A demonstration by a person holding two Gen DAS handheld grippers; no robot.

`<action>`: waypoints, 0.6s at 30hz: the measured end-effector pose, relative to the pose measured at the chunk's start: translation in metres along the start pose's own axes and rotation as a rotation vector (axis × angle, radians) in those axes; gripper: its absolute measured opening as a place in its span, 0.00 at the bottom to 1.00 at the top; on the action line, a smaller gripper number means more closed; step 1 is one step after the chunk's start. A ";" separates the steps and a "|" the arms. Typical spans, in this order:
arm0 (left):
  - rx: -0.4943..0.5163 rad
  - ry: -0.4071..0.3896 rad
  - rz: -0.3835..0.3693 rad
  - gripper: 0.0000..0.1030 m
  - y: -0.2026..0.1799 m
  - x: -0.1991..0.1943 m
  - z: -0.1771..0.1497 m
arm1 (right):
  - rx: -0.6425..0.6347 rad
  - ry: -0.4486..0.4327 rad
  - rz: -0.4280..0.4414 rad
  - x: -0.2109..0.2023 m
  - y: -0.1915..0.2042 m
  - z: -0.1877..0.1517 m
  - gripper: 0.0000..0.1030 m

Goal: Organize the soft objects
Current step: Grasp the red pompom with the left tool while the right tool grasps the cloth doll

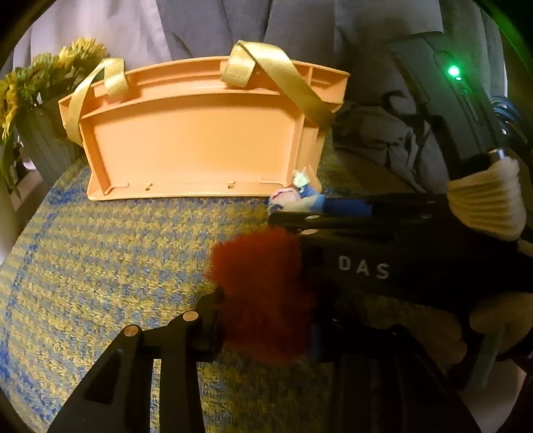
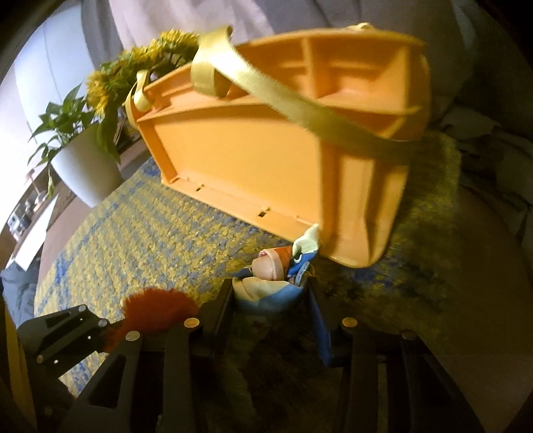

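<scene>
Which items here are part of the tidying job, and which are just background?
Job: orange basket, red fluffy toy in left gripper, small doll in right gripper.

Background: sunflowers, potted plant, rug, grey sofa.

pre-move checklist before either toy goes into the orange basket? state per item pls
1. Right gripper shut on the blue and pink soft doll: ok.
2. Left gripper shut on the fluffy red-orange plush: ok, fur bulges between the fingers.
3. Orange plastic basket with gold fabric straps upright on the blue and yellow woven rug: ok.
4. Basket opening free: cannot tell, only the outer wall and rim show.
5. Gold straps out of the drop path: not ok, one drapes across the rim.
6. Grippers apart from each other: not ok, the right one crosses close over the left.
</scene>
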State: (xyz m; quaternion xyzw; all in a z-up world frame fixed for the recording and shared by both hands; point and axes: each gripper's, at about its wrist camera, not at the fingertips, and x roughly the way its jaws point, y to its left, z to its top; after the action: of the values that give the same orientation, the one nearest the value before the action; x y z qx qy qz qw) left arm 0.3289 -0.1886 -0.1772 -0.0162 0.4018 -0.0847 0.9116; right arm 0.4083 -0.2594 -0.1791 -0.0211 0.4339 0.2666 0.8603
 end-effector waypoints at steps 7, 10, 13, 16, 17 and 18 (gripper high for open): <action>0.002 -0.016 0.009 0.34 0.001 -0.015 -0.001 | 0.052 -0.044 -0.055 -0.024 -0.009 -0.005 0.41; 0.005 -0.025 0.020 0.34 0.002 -0.024 0.000 | 0.054 -0.061 -0.080 -0.035 -0.007 -0.009 0.41; -0.001 -0.037 0.025 0.34 0.004 -0.033 0.000 | 0.066 -0.081 -0.099 -0.046 -0.005 -0.011 0.41; -0.012 -0.054 0.031 0.33 -0.001 -0.039 0.004 | 0.074 -0.098 -0.107 -0.055 -0.003 -0.012 0.41; -0.013 -0.064 0.032 0.33 -0.001 -0.042 0.004 | 0.074 -0.106 -0.112 -0.060 -0.001 -0.013 0.41; -0.014 -0.074 0.035 0.33 0.000 -0.047 0.005 | 0.075 -0.111 -0.116 -0.063 0.000 -0.013 0.41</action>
State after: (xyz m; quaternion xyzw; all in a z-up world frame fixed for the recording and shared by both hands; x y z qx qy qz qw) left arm 0.3015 -0.1815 -0.1395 -0.0188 0.3688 -0.0652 0.9270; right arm 0.3687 -0.2911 -0.1392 0.0006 0.3935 0.2005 0.8972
